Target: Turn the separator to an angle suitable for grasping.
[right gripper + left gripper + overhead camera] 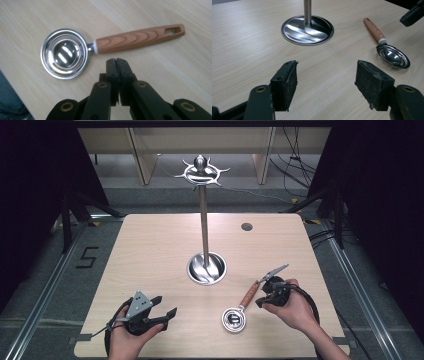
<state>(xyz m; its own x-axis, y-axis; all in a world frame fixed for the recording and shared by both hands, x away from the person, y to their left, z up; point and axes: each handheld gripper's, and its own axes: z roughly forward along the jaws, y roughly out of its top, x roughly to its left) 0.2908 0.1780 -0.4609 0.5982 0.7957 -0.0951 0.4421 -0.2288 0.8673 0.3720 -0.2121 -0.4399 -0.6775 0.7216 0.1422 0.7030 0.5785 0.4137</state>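
Note:
A metal strainer spoon point(234, 319) with a wood-grain handle point(249, 294) lies flat on the table at the front right. My right gripper point(260, 302) hovers beside that handle, jaws pressed together on nothing. In the right gripper view its closed tips point(116, 63) sit just short of the spoon point(64, 53) where bowl meets handle point(140, 37). At the front left, my left gripper point(167, 316) is held wide open and empty. In the left gripper view its pads point(287, 82) frame bare table, with the spoon point(392, 55) ahead to the right.
A tall metal stand point(203, 220) rises from a round steel base point(206, 268) at mid-table, with a ring of hooks point(201, 171) on top. The base point(307, 30) lies ahead of the left gripper. A small dark disc point(246, 226) marks the table's far right.

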